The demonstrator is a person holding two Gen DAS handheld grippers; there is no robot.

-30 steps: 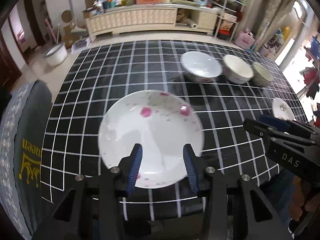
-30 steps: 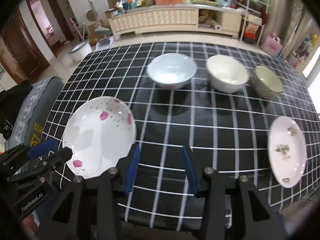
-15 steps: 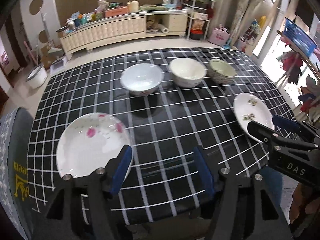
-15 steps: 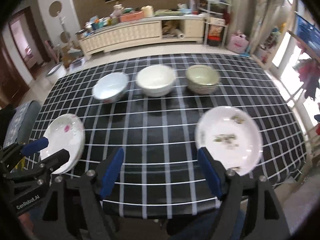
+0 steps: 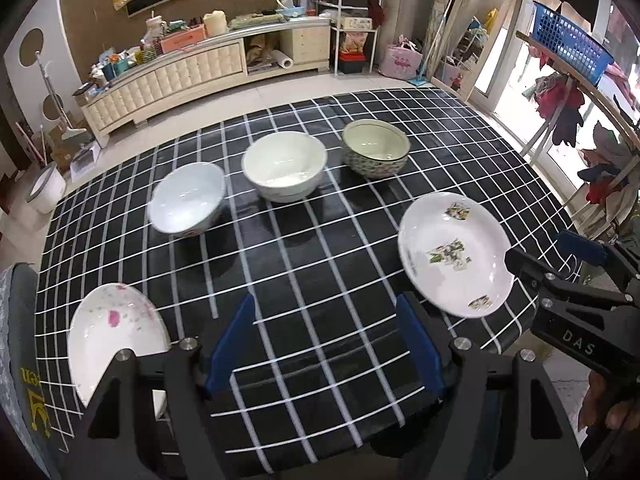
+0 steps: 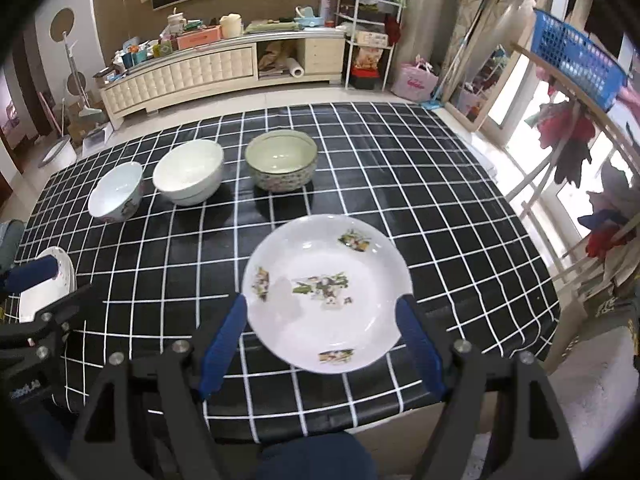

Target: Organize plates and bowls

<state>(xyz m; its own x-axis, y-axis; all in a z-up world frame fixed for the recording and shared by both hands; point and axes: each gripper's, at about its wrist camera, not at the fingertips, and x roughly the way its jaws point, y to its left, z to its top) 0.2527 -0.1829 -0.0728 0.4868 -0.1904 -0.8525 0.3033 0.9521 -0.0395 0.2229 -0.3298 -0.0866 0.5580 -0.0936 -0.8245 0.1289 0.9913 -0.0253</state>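
On the black checked table [image 5: 320,240] stand three bowls in a row: a bluish-white bowl [image 5: 186,199], a cream bowl [image 5: 285,166] and a green patterned bowl [image 5: 376,147]. A pink-flowered plate [image 5: 116,332] lies at the near left; a plate with green leaf prints [image 5: 454,252] lies at the near right. My left gripper [image 5: 324,340] is open and empty above the near table edge, between the plates. My right gripper [image 6: 322,340] is open, its fingers either side of the leaf plate's [image 6: 326,292] near rim, above it.
A long cream sideboard [image 5: 168,80] with clutter stands behind the table. A shelf rack [image 5: 352,20] and a blue basket [image 5: 568,44] are at the right. A grey cushioned seat [image 5: 20,360] is at the table's left edge.
Both grippers have pulled back and swung right. Both have opened wider. The left one has left the pink plate; the right one now faces the leaf plate.
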